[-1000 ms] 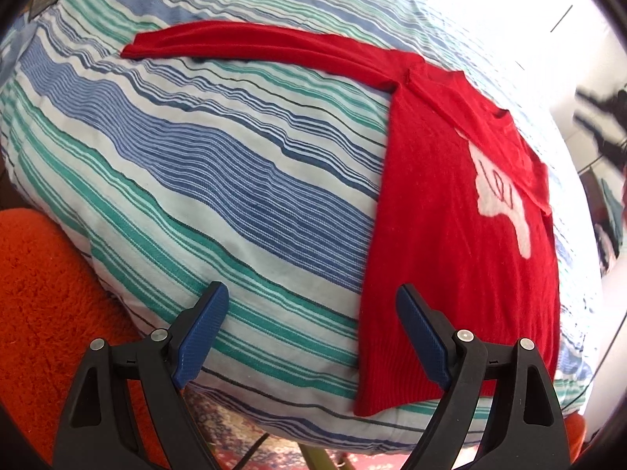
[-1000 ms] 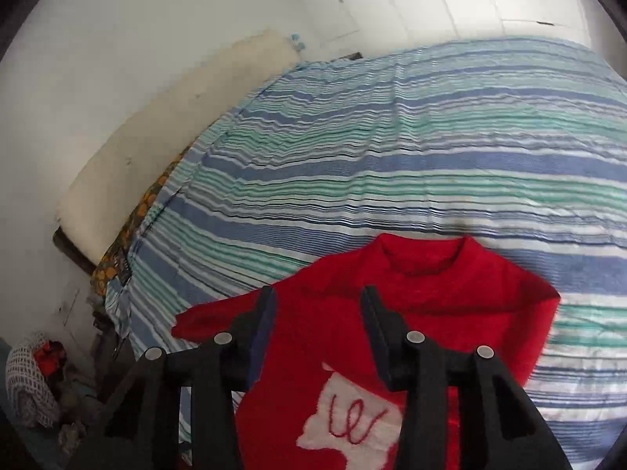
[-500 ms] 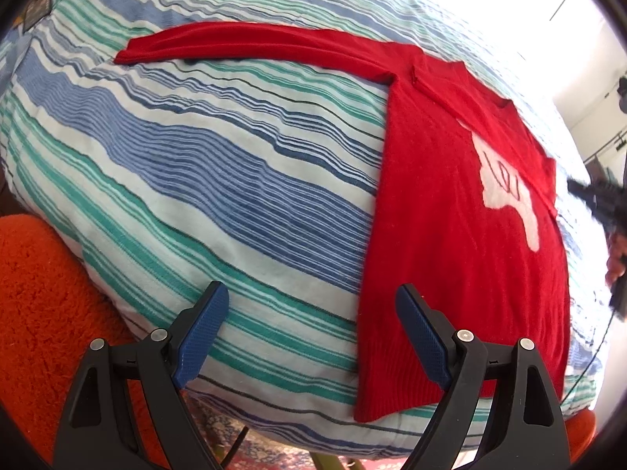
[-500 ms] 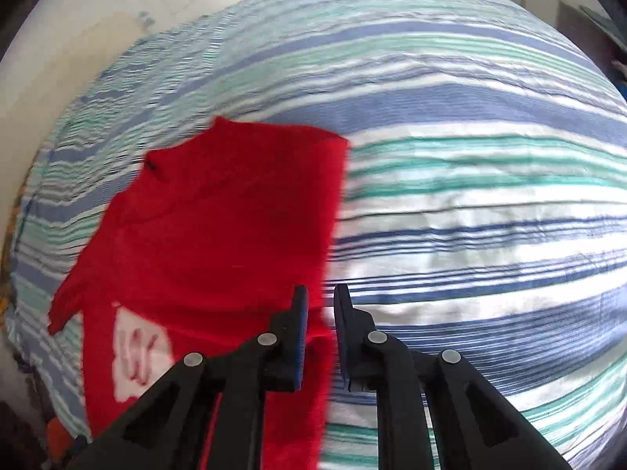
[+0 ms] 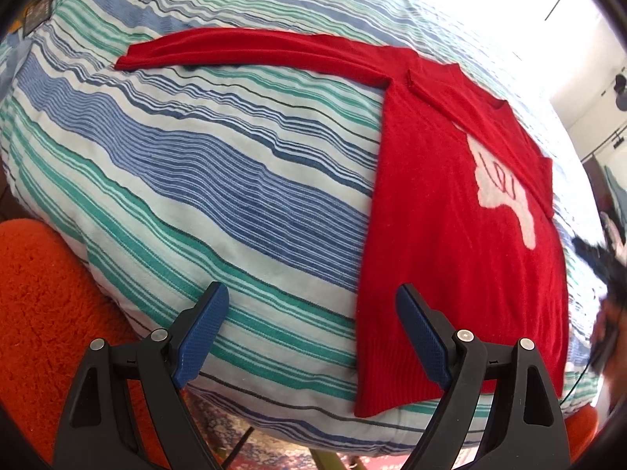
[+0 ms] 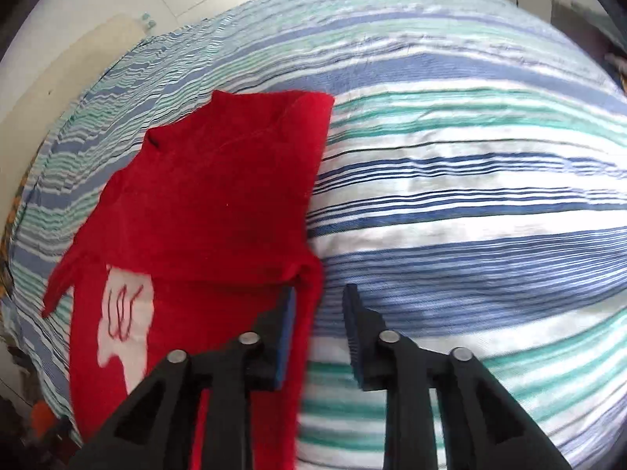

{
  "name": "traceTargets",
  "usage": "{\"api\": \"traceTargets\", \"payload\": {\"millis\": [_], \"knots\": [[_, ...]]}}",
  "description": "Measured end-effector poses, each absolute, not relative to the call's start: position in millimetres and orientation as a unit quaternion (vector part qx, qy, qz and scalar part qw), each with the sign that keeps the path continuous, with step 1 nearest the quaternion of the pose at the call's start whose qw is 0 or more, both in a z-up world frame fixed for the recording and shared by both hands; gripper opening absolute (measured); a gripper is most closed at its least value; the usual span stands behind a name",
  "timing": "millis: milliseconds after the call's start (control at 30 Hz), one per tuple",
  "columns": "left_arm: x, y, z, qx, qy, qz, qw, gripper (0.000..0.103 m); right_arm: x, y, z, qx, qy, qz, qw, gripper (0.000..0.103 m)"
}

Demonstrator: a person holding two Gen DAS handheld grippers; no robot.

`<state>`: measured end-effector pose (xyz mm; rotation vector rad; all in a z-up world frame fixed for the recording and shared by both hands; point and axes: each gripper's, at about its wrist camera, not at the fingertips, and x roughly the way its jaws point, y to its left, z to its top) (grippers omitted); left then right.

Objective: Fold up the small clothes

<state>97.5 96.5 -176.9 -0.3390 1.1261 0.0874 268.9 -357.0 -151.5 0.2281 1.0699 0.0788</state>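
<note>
Covering nearly everything in both views, a bed with a blue, green and white striped sheet holds the one garment, a red sweater. The sweater lies flat near the bed's near edge, its ribbed hem towards the left gripper, its one long sleeve stretched straight out across the stripes, and a white patch on its chest. In the right wrist view the other side of the sweater is folded over onto the body, part of the patch showing below the fold. An orange rug shows beside the bed. The left gripper hangs over the bed's edge with its jaws spread wide, nothing between them; its right finger stands over the sweater's hem corner. The right gripper has just been opening and stands about half apart at the sweater's side edge; a strip of red cloth lies between the blue pads, which are not pressing on it.
</note>
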Motion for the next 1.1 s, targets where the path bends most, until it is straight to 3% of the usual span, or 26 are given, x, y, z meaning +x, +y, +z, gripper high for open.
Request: {"api": "traceTargets", "payload": {"millis": [133, 333, 567, 800, 1100], "knots": [[95, 95, -176, -0.158, 0.530, 0.037, 0.832, 0.088, 192, -378, -142, 0.084, 0.480, 0.003, 0.873, 0.050], [95, 100, -177, -0.167, 0.529, 0.043, 0.831, 0.088, 93, -406, -177, 0.149, 0.486, -0.069, 0.859, 0.054], [92, 98, -166, -0.132, 0.498, 0.068, 0.855, 0.089, 85, -390, -156, 0.133, 0.465, -0.089, 0.871, 0.061], [105, 98, -185, -0.115, 0.532, 0.083, 0.835, 0.092, 93, -373, -184, 0.119, 0.482, -0.089, 0.863, 0.088], [110, 90, -199, -0.092, 0.555, 0.086, 0.822, 0.099, 99, -369, -191, 0.132, 0.474, -0.073, 0.867, 0.099]]}}
